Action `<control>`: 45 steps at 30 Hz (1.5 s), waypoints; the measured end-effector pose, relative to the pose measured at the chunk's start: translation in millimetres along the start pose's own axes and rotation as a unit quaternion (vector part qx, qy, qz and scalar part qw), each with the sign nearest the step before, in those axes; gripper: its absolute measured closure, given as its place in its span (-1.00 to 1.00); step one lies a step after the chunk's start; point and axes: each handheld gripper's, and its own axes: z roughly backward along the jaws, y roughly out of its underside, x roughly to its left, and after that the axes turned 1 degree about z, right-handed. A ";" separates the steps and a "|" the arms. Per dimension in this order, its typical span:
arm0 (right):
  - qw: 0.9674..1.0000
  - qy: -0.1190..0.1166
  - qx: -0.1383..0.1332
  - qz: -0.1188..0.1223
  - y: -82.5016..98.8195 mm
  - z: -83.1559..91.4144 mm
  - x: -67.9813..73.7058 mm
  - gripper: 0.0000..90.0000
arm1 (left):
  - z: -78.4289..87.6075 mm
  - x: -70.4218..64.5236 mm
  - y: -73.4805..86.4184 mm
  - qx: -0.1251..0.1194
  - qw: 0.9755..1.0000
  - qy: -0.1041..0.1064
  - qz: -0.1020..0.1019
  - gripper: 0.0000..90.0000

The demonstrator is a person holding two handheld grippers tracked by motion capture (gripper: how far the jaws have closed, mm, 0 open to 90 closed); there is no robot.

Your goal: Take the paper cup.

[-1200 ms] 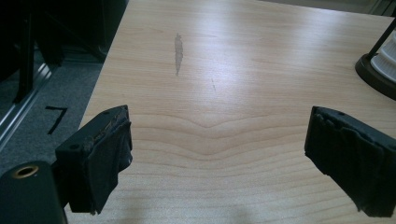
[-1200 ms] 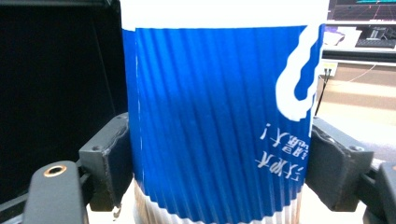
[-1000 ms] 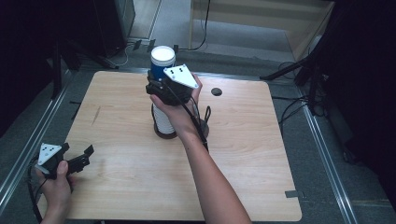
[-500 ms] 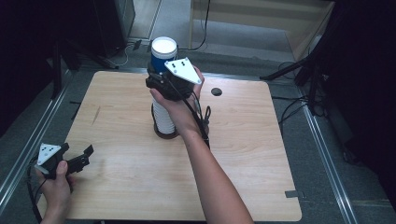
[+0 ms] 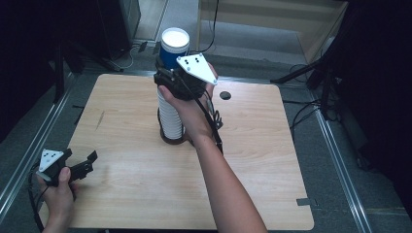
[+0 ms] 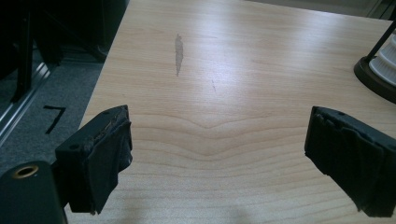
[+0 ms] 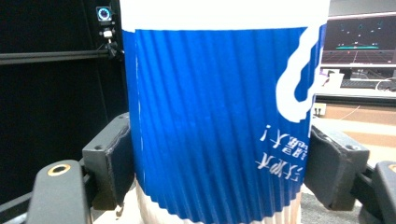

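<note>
My right gripper [image 5: 171,77], upper centre of the high view, has just been closing and now clamps the blue ribbed cup [image 7: 219,116] between both pads; in the right gripper view the cup stands inverted at frame centre. It tops a white cup stack [image 5: 170,116] on a dark base [image 5: 172,140] at the table's [image 5: 272,160] middle. My left gripper [image 5: 77,167], lower left, rests spread wide with nothing between its pads, above bare wood.

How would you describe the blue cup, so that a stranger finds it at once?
Start at the wooden table and find the tall white cup stack near its far middle. The blue cup is at its top, clamped in the right gripper: the one blue ribbed cup, with white rim and white print.
</note>
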 end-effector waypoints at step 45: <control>0.997 0.080 0.005 -0.012 31.9 64.2 -78.9 -0.54 | -1.9 -1.5 -1.0 -0.003 1.000 -0.008 -0.006 -0.82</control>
